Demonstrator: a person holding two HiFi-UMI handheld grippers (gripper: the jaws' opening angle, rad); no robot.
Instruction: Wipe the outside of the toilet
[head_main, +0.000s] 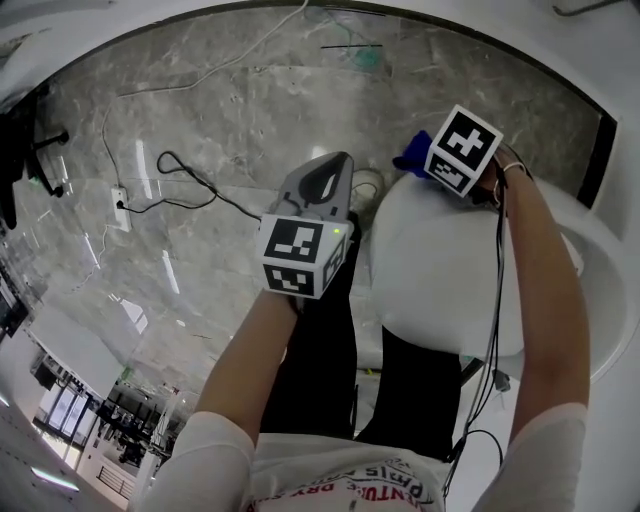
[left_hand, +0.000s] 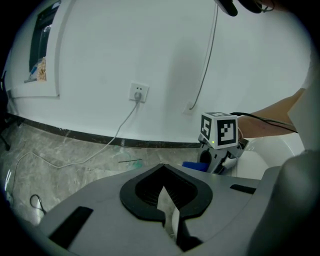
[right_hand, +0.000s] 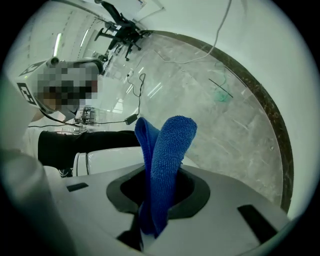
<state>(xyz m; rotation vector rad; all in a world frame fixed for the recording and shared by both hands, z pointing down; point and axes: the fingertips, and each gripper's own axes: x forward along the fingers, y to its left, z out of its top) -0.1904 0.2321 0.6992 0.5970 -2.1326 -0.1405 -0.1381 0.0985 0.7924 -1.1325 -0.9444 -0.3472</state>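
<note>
Gripping blue cloth, right hand-held gripper hangs by toilet; left hand-held gripper clenched.

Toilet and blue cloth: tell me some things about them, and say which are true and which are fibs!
1. The right tool is holding a blue cloth. True.
2. The left tool is holding a sponge. False: its jaws are shut with nothing in them.
3. The toilet is white. True.
4. The floor is green carpet. False: it is grey, marble-like stone.
5. A cable is plugged into the wall socket. True.
</note>
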